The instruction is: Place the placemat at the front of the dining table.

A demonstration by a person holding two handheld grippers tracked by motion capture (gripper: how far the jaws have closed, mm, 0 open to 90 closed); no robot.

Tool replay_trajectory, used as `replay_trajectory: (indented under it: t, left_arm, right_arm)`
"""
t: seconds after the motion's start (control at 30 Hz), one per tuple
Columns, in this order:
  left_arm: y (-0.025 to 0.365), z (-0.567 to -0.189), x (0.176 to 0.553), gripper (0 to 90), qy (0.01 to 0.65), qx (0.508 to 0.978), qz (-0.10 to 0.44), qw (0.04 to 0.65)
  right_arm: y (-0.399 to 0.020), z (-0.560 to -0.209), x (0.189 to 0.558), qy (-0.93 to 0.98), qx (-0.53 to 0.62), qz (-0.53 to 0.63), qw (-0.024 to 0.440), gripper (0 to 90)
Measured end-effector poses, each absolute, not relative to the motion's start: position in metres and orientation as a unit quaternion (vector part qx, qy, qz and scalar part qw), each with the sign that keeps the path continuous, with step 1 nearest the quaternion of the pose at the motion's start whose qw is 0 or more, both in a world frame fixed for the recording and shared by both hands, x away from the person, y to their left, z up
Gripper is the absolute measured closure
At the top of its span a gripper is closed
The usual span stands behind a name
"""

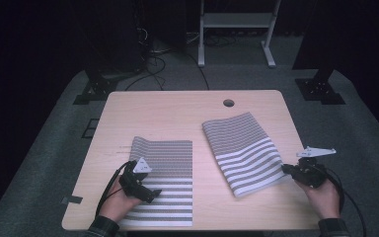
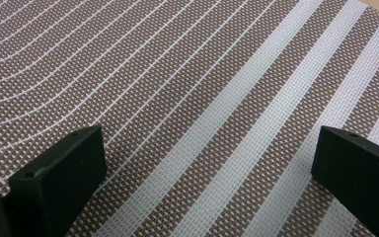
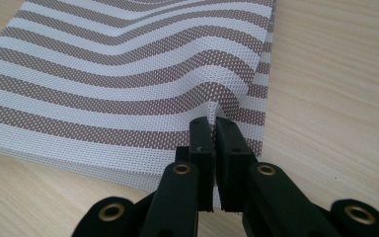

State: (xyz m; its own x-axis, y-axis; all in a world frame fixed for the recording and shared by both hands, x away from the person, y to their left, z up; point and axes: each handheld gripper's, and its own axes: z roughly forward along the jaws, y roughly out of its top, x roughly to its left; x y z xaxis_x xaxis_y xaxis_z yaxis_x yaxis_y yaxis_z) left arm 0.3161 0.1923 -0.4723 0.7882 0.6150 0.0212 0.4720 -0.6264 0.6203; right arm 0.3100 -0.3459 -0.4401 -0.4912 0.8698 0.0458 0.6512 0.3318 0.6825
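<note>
Two woven placemats with brown and white stripes lie on a pale wooden table [image 1: 168,108]. The left placemat [image 1: 165,173] lies flat near the front edge. My left gripper [image 1: 150,195] hovers over its front left part, jaws wide apart above the weave [image 2: 202,98] and holding nothing. The right placemat [image 1: 242,148] lies at an angle. My right gripper [image 1: 286,170] is shut on its near right edge. In the right gripper view the jaws pinch the mat's edge [image 3: 213,128], and the mat [image 3: 128,74] puckers up into a ripple there.
A round cable hole [image 1: 228,103] sits at the table's back middle. A strip of black tape [image 1: 72,200] hangs at the front left corner. A white frame stand [image 1: 237,24] and cables lie on the floor behind the table.
</note>
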Motion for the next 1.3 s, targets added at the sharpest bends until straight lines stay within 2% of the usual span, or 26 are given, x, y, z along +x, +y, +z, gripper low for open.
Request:
replay_trajectory:
  t: [0.53, 1.3]
  left_arm:
    - [0.192, -0.472, 0.316, 0.0, 0.304, 0.895, 0.116, 0.306]
    - [0.192, -0.472, 0.316, 0.0, 0.304, 0.895, 0.116, 0.304]
  right_arm:
    - [-0.321, -0.41, 0.307, 0.804, 0.438, 0.352, 0.196, 86.4]
    - [-0.292, -0.391, 0.317, 0.813, 0.401, 0.364, 0.213, 86.6]
